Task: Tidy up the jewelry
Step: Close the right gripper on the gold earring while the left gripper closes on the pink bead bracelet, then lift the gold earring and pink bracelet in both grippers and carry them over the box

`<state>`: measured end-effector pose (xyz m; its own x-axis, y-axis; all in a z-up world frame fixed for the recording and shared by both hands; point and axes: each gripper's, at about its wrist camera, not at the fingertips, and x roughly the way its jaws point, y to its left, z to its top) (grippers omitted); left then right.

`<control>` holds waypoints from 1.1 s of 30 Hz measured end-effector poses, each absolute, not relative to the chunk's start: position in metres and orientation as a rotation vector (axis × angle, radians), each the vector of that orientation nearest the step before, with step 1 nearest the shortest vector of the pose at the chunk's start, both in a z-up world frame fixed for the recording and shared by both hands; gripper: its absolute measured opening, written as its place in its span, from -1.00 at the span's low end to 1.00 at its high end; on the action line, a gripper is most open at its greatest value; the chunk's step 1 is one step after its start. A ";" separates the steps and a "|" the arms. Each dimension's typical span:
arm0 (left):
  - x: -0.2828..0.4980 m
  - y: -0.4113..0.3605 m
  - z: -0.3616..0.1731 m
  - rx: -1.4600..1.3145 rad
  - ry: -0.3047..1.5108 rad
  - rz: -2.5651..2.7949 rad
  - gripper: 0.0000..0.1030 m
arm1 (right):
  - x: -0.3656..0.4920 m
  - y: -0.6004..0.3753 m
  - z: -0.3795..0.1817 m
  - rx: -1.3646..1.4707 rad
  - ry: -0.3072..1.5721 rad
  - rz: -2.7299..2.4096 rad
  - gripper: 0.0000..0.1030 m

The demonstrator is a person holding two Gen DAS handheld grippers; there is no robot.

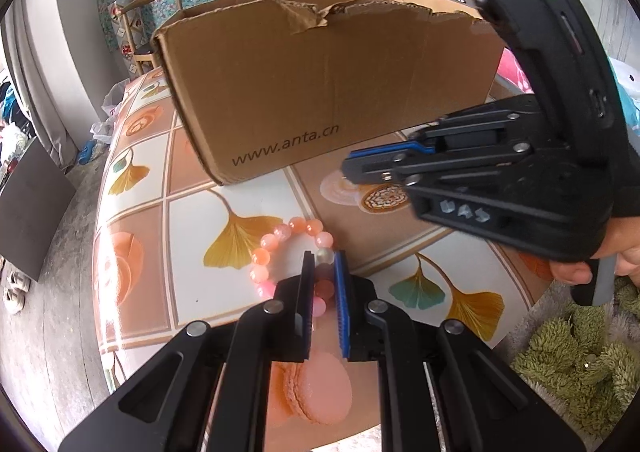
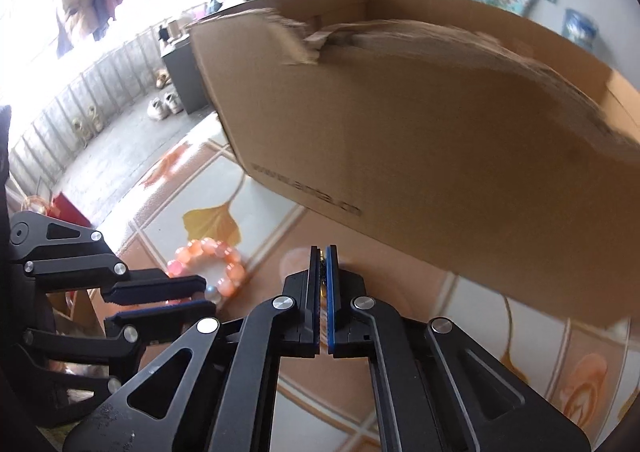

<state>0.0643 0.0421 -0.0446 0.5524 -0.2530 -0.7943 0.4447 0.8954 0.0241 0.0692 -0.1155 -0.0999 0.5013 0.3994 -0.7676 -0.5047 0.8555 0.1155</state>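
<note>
A pink and orange bead bracelet (image 1: 280, 244) lies on the patterned tablecloth (image 1: 192, 211). My left gripper (image 1: 325, 264) is closed on the bracelet's near side, beads showing between its pads. The bracelet also shows in the right wrist view (image 2: 212, 260), with the left gripper (image 2: 208, 294) on it. My right gripper (image 2: 323, 256) is shut on a small dark and gold piece of jewelry (image 2: 321, 264), barely visible between the pads, held above the table before the cardboard box (image 2: 420, 155). In the left wrist view the right gripper (image 1: 348, 165) hovers near the box (image 1: 320, 83).
The open cardboard box with a torn top edge stands at the back of the table. A green fluffy mat (image 1: 580, 364) lies off the right table edge. A chair (image 1: 148, 23) stands behind the box. Shoes (image 2: 164, 105) sit on the floor at left.
</note>
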 end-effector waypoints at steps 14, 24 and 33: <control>0.063 -0.001 -0.045 0.265 0.874 -0.512 -0.81 | 0.038 -0.232 -0.097 0.097 0.915 0.312 -0.99; 0.066 -0.020 -0.045 0.275 0.880 -0.536 -0.81 | 0.032 -0.252 -0.097 0.151 0.903 0.305 -0.99; 0.069 -0.018 -0.043 0.271 0.905 -0.538 -0.79 | 0.031 -0.254 -0.097 0.161 0.906 0.318 -0.99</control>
<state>0.0686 -0.0182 -0.0433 0.4979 -0.3271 -0.8032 0.5493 0.8356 0.0002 0.0307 -0.2537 -0.0974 0.5743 0.3374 -0.7459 -0.2024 0.9414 0.2699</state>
